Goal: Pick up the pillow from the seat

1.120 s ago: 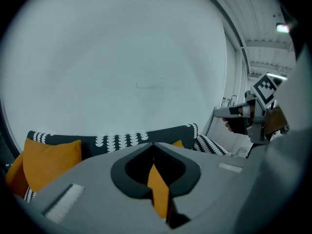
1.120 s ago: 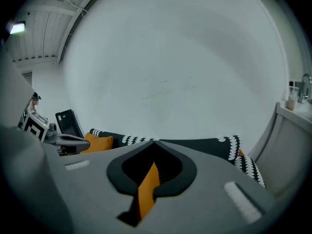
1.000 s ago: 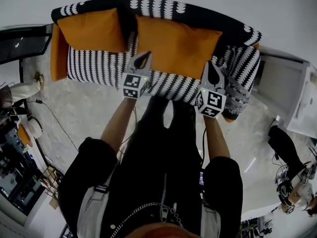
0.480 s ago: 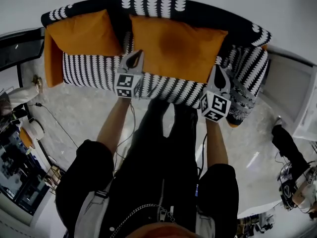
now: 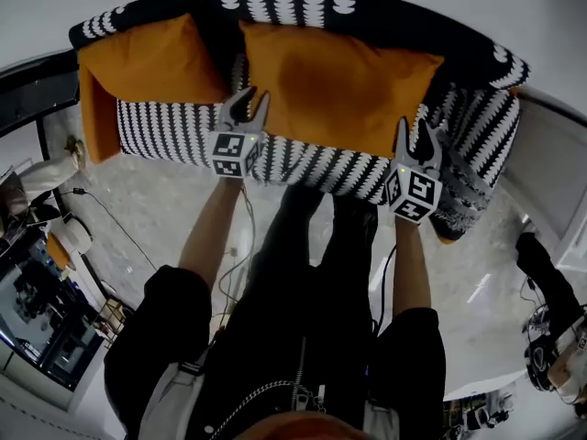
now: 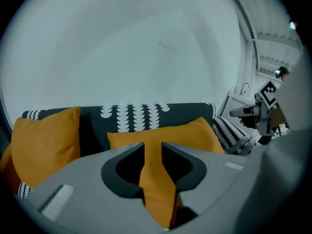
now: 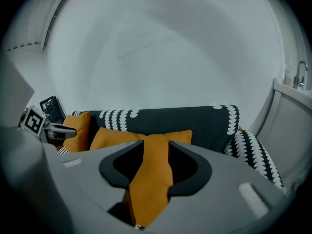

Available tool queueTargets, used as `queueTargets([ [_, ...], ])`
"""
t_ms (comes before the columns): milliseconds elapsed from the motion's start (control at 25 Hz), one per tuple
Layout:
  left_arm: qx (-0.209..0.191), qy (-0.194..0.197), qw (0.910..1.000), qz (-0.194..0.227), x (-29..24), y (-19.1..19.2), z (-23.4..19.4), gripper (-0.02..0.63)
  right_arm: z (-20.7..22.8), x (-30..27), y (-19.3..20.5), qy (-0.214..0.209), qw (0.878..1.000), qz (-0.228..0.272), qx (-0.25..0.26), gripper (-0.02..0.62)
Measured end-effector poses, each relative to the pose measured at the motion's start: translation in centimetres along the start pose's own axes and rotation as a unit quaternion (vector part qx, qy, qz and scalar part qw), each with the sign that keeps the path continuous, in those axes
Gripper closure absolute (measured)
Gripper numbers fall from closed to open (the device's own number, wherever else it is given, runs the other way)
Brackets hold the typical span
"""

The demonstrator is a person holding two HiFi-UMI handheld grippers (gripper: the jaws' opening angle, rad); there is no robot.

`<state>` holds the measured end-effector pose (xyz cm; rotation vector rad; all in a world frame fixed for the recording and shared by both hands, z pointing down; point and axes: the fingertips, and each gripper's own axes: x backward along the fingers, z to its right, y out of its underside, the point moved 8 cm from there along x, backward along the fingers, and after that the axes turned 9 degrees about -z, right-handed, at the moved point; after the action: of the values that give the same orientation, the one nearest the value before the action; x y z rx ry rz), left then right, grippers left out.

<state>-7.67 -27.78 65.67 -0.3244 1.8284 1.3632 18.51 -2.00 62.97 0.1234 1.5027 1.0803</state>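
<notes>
A large orange pillow [image 5: 339,85] leans against the back of the black-and-white sofa [image 5: 174,131], on the seat's middle and right. My left gripper [image 5: 244,108] is at its lower left edge and my right gripper [image 5: 417,137] at its lower right corner. Both pairs of jaws have just been opening and stand slightly apart. In the left gripper view the pillow [image 6: 192,133] shows through the gap of my left gripper [image 6: 153,152]. The right gripper view gives the same picture of the pillow [image 7: 114,138] and my right gripper [image 7: 156,150]. Neither gripper's pads press on it.
A second orange pillow [image 5: 147,62] sits at the sofa's left end, with another orange cushion [image 5: 92,108] against the left arm. A white cabinet [image 5: 550,154] stands to the right of the sofa. Cables and clutter [image 5: 46,301] lie on the floor at the left.
Both grippers have come down and in toward the pillow's lower edge. Their jaws, shut in the earlier frames, now stand apart.
</notes>
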Motion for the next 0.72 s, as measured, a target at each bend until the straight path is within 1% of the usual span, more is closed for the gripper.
queueTargets([
  [80, 0.006, 0.009, 0.9999, -0.005, -0.7, 0.5, -0.4, 0.482, -0.3, -1.1, 0.6, -0.008, 1.000, -0.015, 0.013, 0.437],
  [160, 0.013, 0.016, 0.9998, -0.008, -1.4, 1.0, -0.9, 0.445, -0.6, -2.2, 1.1, -0.019, 0.999, -0.028, 0.022, 0.399],
  [280, 0.016, 0.016, 0.9996, -0.014, -2.1, 1.9, -1.1, 0.409, -0.4, -3.5, 2.0, -0.036, 0.998, -0.046, 0.016, 0.341],
  [400, 0.018, 0.018, 0.9994, -0.023, -3.0, 3.2, -1.9, 0.369, -0.2, -4.7, 3.2, -0.035, 0.997, -0.063, 0.010, 0.290],
  [480, 0.022, 0.019, 0.9991, -0.031, -3.8, 4.1, -2.5, 0.312, 0.2, -5.5, 3.9, -0.032, 0.997, -0.072, 0.008, 0.255],
  [560, 0.025, 0.019, 0.9987, -0.039, -4.5, 4.6, -2.5, 0.270, 1.0, -6.1, 4.4, -0.030, 0.996, -0.081, 0.007, 0.216],
  [640, 0.024, 0.018, 0.9985, -0.046, -5.2, 5.1, -2.6, 0.224, 1.9, -6.8, 5.1, -0.029, 0.995, -0.094, 0.004, 0.193],
  [720, 0.023, 0.020, 0.9980, -0.056, -5.9, 5.9, -2.9, 0.204, 2.7, -7.7, 5.9, -0.027, 0.994, -0.107, 0.000, 0.158],
])
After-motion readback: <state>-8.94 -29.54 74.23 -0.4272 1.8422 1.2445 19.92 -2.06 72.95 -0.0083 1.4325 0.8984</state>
